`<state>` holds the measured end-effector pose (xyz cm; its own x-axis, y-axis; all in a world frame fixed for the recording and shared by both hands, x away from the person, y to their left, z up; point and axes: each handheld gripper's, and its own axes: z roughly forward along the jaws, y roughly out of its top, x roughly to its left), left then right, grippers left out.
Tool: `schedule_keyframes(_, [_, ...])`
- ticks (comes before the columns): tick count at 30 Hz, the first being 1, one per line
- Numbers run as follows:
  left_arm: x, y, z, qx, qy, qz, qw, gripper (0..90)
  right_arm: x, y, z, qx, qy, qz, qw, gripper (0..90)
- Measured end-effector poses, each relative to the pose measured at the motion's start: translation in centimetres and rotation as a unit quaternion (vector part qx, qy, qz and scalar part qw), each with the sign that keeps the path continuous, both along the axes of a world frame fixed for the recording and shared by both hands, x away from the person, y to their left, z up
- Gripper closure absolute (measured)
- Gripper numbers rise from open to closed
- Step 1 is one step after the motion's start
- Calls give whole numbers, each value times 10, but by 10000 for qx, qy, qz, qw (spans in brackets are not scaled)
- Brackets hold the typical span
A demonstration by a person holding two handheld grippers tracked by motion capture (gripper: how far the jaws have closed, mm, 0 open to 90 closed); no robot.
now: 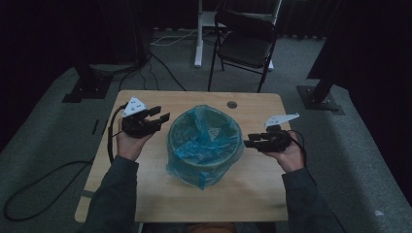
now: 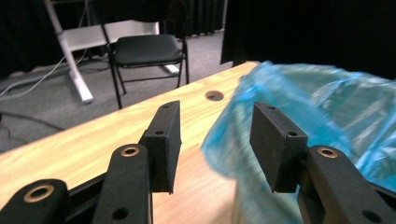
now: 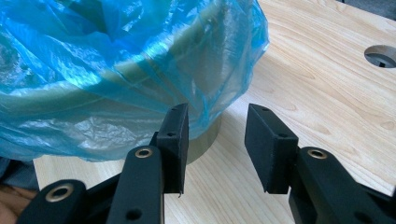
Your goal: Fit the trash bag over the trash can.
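Note:
A round bin (image 1: pixel 187 167) lined with a blue plastic bag (image 1: pixel 204 138) stands in the middle of the wooden table (image 1: pixel 155 194). My left gripper (image 1: pixel 161 114) hovers just left of the bin's rim, jaws open with nothing between them; in the left gripper view the left gripper (image 2: pixel 215 114) points past the bag (image 2: pixel 327 102), whose edge lies by the right jaw. My right gripper (image 1: pixel 249 141) is at the bin's right side, open and empty. In the right gripper view the right gripper (image 3: pixel 217 116) faces the loose bag skirt (image 3: pixel 116 56) hanging over the bin wall (image 3: pixel 208 137).
A round cable hole (image 1: pixel 231 104) sits near the table's far edge. Behind the table stand a black folding chair (image 1: pixel 245 43) and a white stand leg (image 1: pixel 198 34). Cables (image 1: pixel 29 194) trail over the grey carpet at left. Bare tabletop lies in front of the bin.

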<state>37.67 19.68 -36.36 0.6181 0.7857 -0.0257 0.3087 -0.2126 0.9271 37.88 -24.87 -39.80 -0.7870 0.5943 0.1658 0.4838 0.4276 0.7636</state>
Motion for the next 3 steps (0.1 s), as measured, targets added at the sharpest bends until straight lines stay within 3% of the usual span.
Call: schedule_keyframes(3, [1, 9, -10, -23, 87, 155, 9998, 531, 2, -3, -3, 3, 33, -54, 10000, 584])
